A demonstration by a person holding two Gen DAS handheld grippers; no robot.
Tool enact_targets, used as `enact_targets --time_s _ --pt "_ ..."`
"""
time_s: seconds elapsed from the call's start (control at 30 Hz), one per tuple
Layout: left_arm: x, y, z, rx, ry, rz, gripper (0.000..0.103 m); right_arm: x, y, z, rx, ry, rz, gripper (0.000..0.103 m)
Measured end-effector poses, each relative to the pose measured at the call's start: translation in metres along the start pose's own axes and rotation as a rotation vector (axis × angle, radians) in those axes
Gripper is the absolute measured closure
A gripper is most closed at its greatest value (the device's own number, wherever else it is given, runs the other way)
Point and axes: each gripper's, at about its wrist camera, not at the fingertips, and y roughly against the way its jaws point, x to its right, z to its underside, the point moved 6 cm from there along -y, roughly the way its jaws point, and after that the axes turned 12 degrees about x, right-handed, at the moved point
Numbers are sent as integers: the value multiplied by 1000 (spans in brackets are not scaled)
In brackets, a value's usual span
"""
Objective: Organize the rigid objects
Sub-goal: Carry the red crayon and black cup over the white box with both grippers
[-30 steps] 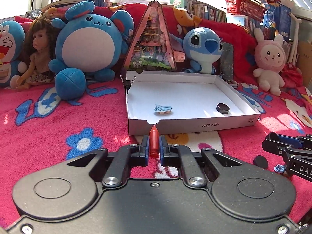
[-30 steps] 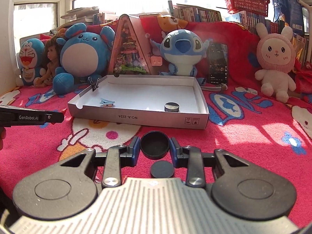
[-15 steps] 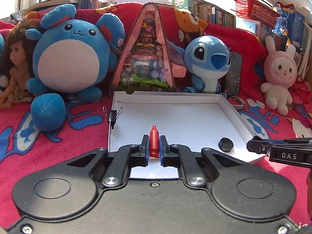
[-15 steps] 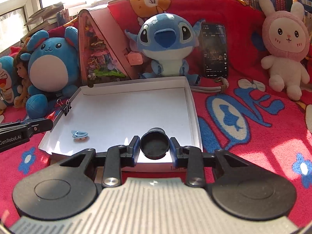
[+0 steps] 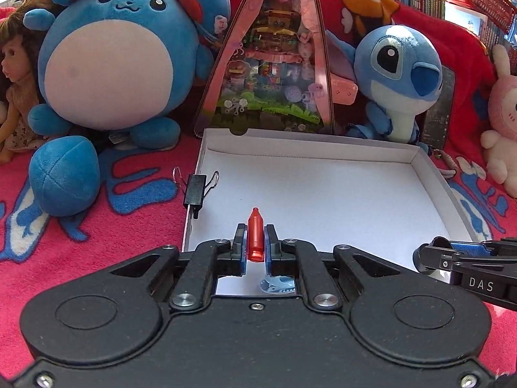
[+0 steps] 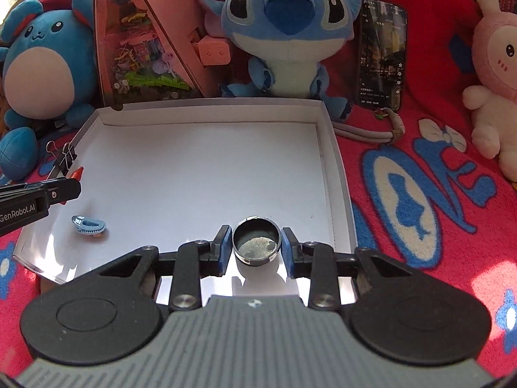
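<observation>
Having crossed over the white tray (image 6: 336, 161), left gripper (image 5: 255, 242) clamps red crayon (image 5: 255, 236), right gripper (image 6: 257, 242) grips round cap (image 6: 257, 242).

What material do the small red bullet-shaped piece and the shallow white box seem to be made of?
Small red bullet-shaped piece: probably glossy, slightly translucent plastic; light glows through it. Shallow white box: probably matte white cardboard; folded corner flaps, thin walls.

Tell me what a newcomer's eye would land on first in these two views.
Probably the shallow white cardboard tray in the middle of the red patterned blanket, with both grippers over its near edge. The left gripper is shut on a small red crayon-shaped piece; the right gripper is shut on a round black cap. Behind the tray sit a round blue plush and a blue big-eared plush.
</observation>
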Motion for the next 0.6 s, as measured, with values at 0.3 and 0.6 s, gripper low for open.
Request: enact_targets --time_s 0.3,0.6 --pt "2 -13 10 -16 -20 -8 93 -1 -10 4 -17 -4 11 65" --pt "2 -15 16 -10 -19 -9 72 -2 -12 8 2 12 9 49"
